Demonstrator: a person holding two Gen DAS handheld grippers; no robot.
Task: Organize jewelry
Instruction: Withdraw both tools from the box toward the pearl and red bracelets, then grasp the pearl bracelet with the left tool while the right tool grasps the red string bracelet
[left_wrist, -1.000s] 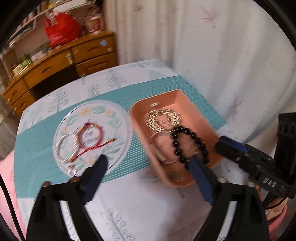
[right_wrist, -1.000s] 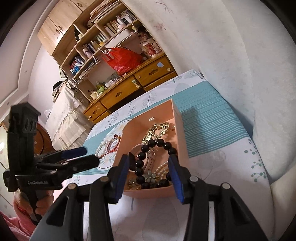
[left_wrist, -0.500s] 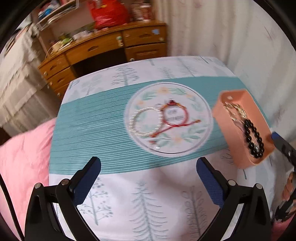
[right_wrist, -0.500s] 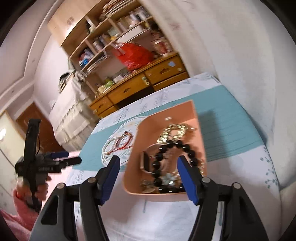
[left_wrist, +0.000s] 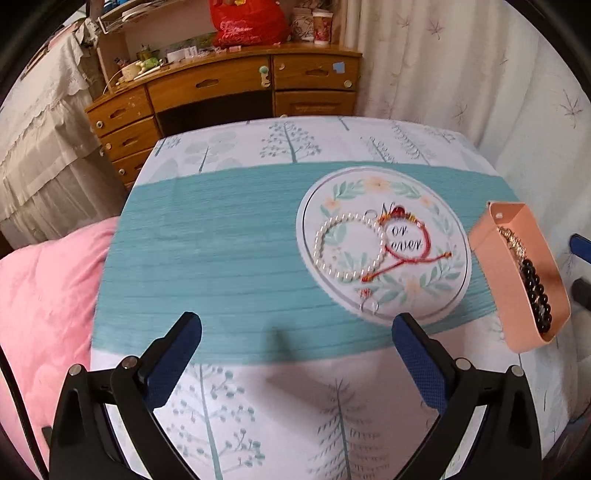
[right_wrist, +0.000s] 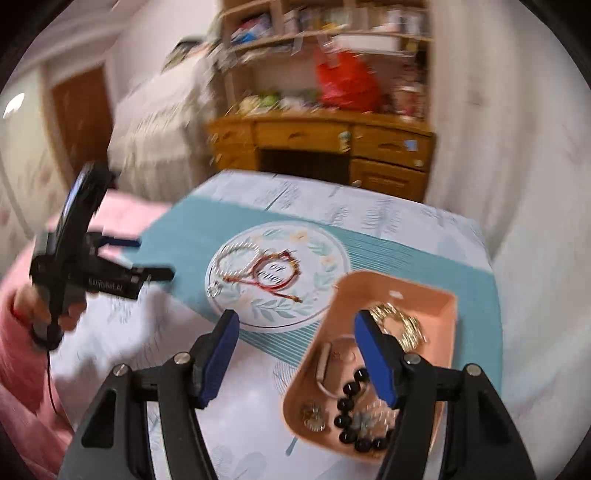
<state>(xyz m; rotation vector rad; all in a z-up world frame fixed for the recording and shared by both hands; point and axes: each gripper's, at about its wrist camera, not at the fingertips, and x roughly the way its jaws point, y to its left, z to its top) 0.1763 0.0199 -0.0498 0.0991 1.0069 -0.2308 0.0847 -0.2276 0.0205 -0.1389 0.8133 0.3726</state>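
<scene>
A round floral plate (left_wrist: 436, 295) lies on the teal band of the tablecloth. On it rest a pearl bracelet (left_wrist: 321, 240), a red string bracelet (left_wrist: 424, 240) and a small ring charm (left_wrist: 369, 304). To the right of it, a pink tray (left_wrist: 498, 266) holds a black bead bracelet (left_wrist: 535, 288) and gold jewelry (left_wrist: 513, 240). My left gripper (left_wrist: 295, 325) hovers wide open and holds nothing, left of the plate. My right gripper (right_wrist: 297, 319) is open and holds nothing, between the plate (right_wrist: 325, 266) and the tray (right_wrist: 402, 291), above the black beads (right_wrist: 351, 387).
A wooden desk (left_wrist: 229, 85) with a red bag (left_wrist: 247, 18) stands behind the table. A curtain (left_wrist: 461, 74) hangs at the right. A pink quilt (left_wrist: 44, 295) lies to the left. A hand (right_wrist: 70, 310) holds the left gripper (right_wrist: 155, 258).
My left gripper swung left away from the tray and opened wider. My right gripper rose from the tray, rolled upright, opened wider and shifted left towards the plate.
</scene>
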